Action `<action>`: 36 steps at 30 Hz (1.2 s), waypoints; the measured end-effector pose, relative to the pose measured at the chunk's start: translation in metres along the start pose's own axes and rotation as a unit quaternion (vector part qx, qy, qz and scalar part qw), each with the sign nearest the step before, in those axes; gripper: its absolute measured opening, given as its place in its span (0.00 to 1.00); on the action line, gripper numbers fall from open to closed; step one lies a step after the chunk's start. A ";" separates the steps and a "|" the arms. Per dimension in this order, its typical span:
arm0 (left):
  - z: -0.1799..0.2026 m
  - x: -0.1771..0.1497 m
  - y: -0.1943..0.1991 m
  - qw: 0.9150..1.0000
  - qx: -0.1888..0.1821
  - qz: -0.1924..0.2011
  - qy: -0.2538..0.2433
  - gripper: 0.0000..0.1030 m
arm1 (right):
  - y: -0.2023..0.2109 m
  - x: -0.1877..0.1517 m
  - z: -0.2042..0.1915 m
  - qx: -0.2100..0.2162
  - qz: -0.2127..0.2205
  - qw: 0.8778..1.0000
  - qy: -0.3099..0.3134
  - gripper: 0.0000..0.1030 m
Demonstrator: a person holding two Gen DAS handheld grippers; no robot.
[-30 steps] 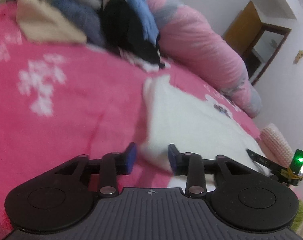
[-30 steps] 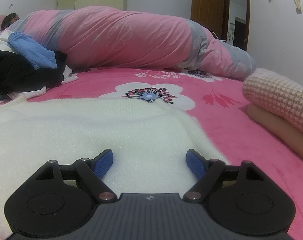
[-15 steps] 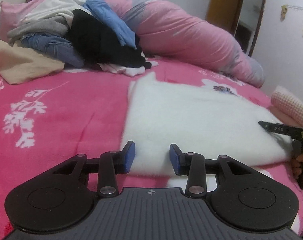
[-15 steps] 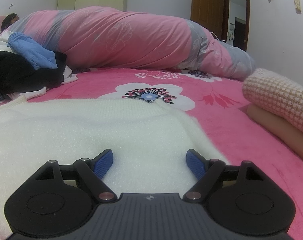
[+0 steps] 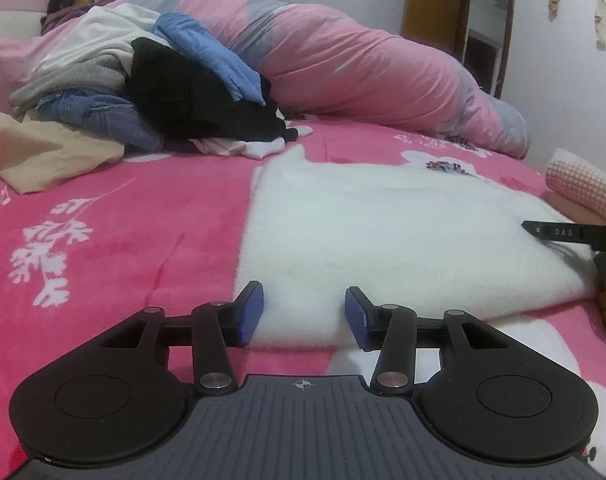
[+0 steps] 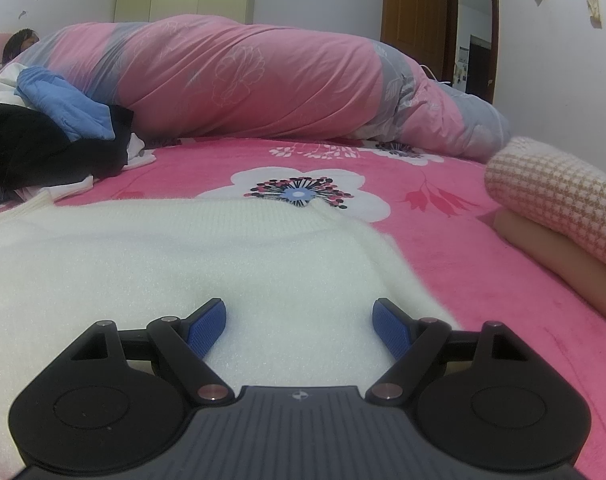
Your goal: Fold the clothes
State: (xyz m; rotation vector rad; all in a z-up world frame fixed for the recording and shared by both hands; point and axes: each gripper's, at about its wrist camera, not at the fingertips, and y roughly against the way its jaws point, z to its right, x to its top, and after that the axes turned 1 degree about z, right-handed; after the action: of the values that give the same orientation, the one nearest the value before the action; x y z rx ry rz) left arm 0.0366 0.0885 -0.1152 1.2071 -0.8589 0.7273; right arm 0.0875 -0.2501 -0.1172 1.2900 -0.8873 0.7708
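So the white sweater (image 5: 383, 232) is laid out flat on the pink floral blanket (image 5: 123, 232), and it looks like folding on this piece has barely started, if at all. No clean crease is visible. Off to the far left sits the unfolded heap of clothes (image 5: 143, 92), with jeans, a black thing, something blue and a beige piece, so most of the job looks undone. On the right edge there's a checked knit item (image 6: 563, 196) stacked on a peach one, which might be the finished stack, though that's a guess.

The left gripper (image 5: 303, 316) sits at the sweater's near-left corner, jaws partway apart and opening right now. The hem lies between the blue pads, but they don't seem to be pinching it. The right gripper (image 6: 299, 328) hovers low over the sweater's near-right part with jaws spread wide and nothing held, just fuzzy knit under the gap.

Hard to tell:
- whether either set of fingertips actually touches the fabric
- the sleeves: can't see where they are, maybe tucked under
- the sweater's nearest edge, hidden behind the gripper bodies in both views
- what's at the bottom of the clothes heap
- the rolled pink duvet (image 6: 263, 84) blocks the far side of the bed
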 end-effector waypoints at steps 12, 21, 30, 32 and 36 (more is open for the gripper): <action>0.013 0.030 0.002 0.998 0.024 -0.057 0.025 0.55 | 0.000 0.000 -0.001 -0.001 0.001 1.000 0.002 0.81; 0.028 0.050 0.011 0.998 0.023 -0.041 0.030 0.72 | 0.001 -0.001 0.000 -0.001 0.003 1.000 0.002 0.81; 0.044 0.056 -0.013 0.998 0.043 -0.036 0.014 0.96 | 0.001 -0.001 0.000 0.000 0.003 1.000 0.002 0.81; 0.048 0.056 -0.023 0.998 0.045 -0.050 0.010 0.98 | 0.001 -0.001 0.001 0.001 0.002 1.000 0.001 0.81; 0.049 0.057 -0.047 0.993 0.056 -0.101 0.026 1.00 | 0.001 0.000 0.003 0.005 0.001 1.000 -0.002 0.82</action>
State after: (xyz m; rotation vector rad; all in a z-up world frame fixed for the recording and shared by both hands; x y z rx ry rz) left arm 0.0969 0.0318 -0.0820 1.3481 -0.6487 0.6463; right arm 0.0859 -0.2526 -0.1166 1.3012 -0.8888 0.7749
